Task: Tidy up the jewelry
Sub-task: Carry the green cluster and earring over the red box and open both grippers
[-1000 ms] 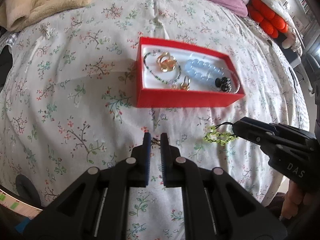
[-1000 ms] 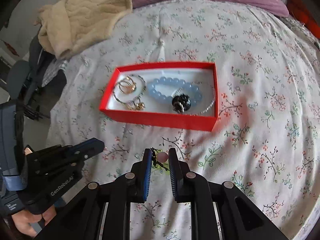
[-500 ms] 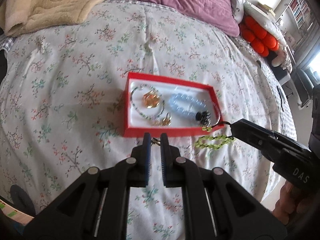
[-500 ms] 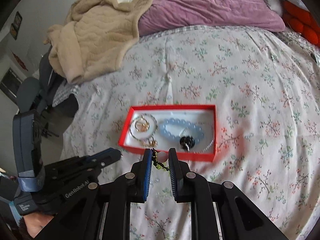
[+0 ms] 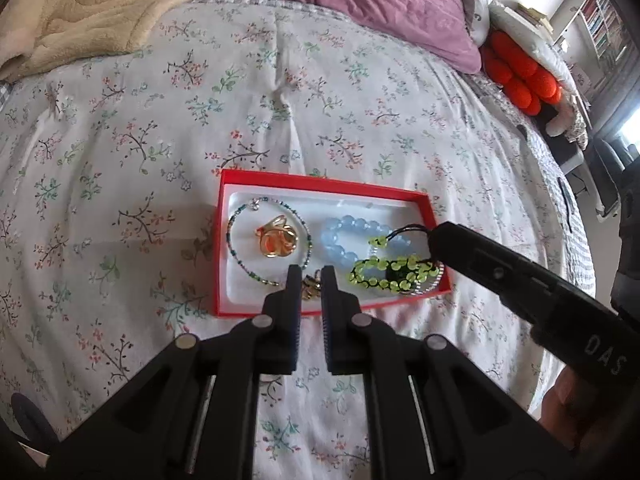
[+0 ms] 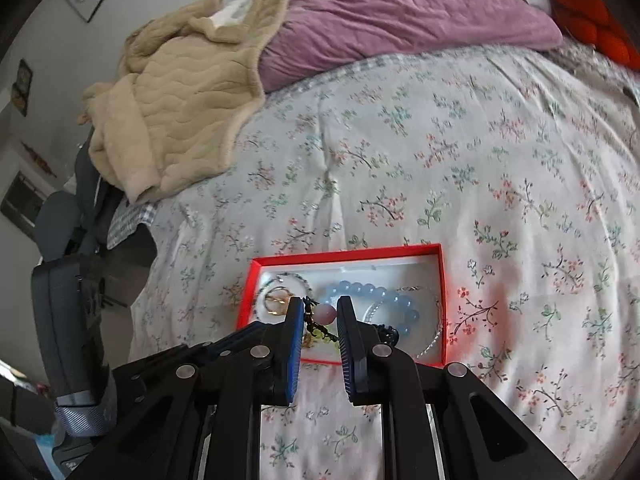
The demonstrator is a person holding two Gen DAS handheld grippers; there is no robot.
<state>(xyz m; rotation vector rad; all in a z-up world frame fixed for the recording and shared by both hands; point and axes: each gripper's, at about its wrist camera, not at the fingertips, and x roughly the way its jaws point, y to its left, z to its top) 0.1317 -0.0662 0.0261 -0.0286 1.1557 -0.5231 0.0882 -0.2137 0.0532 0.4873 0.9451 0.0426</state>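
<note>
Jewelry fills a red box (image 5: 320, 179) on the flowered bed (image 5: 280, 92). We see our right claw (image 5: 434, 240) pinched shut on the black cord of a green bead bracelet (image 5: 384, 274), which droops onto the box's right end. Our left claw (image 5: 307, 278) hovers over the near rim, its narrow gap holding a small gold piece (image 5: 310, 286). Inside lie a blue bead bracelet (image 5: 340, 240), a gold ring (image 5: 278, 238) within a thin beaded chain (image 5: 236, 224), and a silver bangle (image 6: 434, 340).
</note>
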